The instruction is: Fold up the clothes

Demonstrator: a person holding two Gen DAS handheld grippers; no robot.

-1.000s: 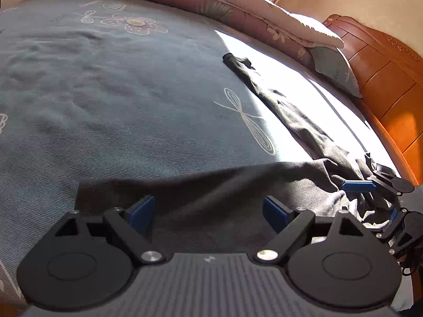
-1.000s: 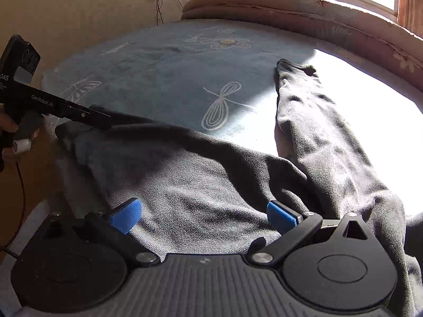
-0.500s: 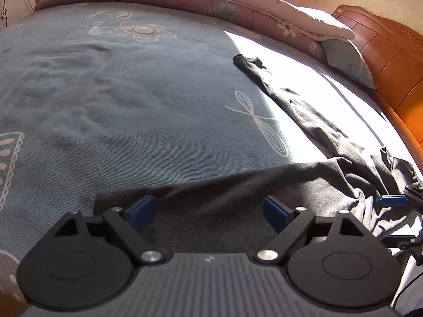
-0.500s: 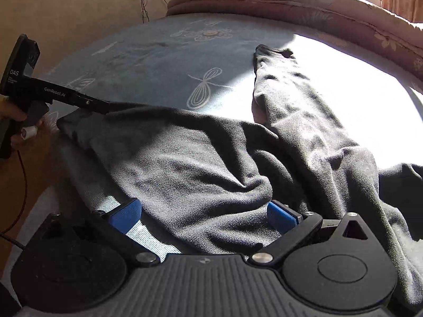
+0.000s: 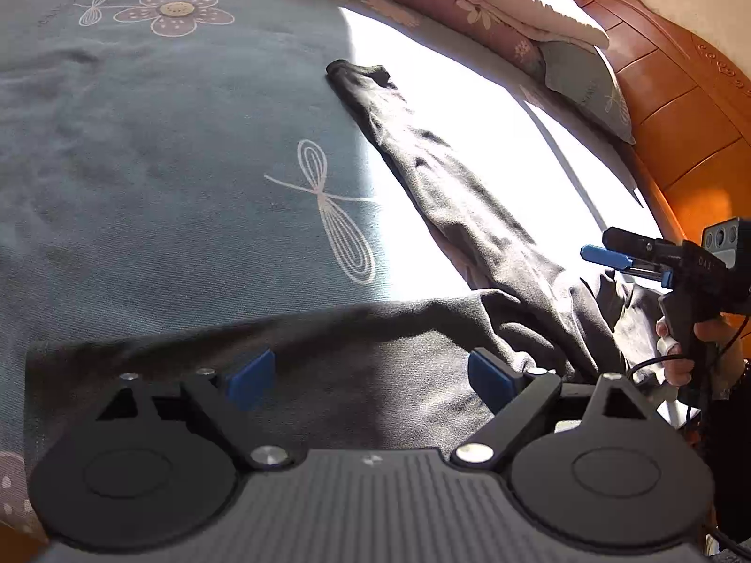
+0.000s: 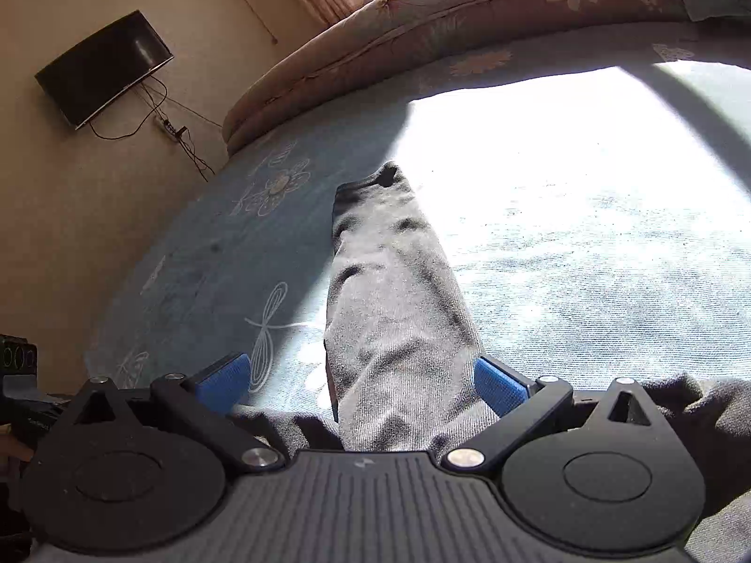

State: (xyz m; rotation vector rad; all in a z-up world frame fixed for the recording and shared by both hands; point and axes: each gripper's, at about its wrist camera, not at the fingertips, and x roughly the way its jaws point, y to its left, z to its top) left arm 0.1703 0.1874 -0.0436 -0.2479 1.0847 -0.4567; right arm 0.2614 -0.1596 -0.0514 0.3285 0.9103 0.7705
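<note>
While one leg lies crosswise, the dark trousers point(image 5: 469, 216) stretch lengthwise away.

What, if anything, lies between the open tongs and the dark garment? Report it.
Nothing visible. The left tongs hang open right over the dark garment, and the right tongs open around its long leg. Only bare bedspread lies beyond.

A dark garment point(image 5: 469, 216) is spread across the bed point(image 5: 164, 164); the left gripper point(image 5: 371, 373) is held wide apart over its near edge
</note>
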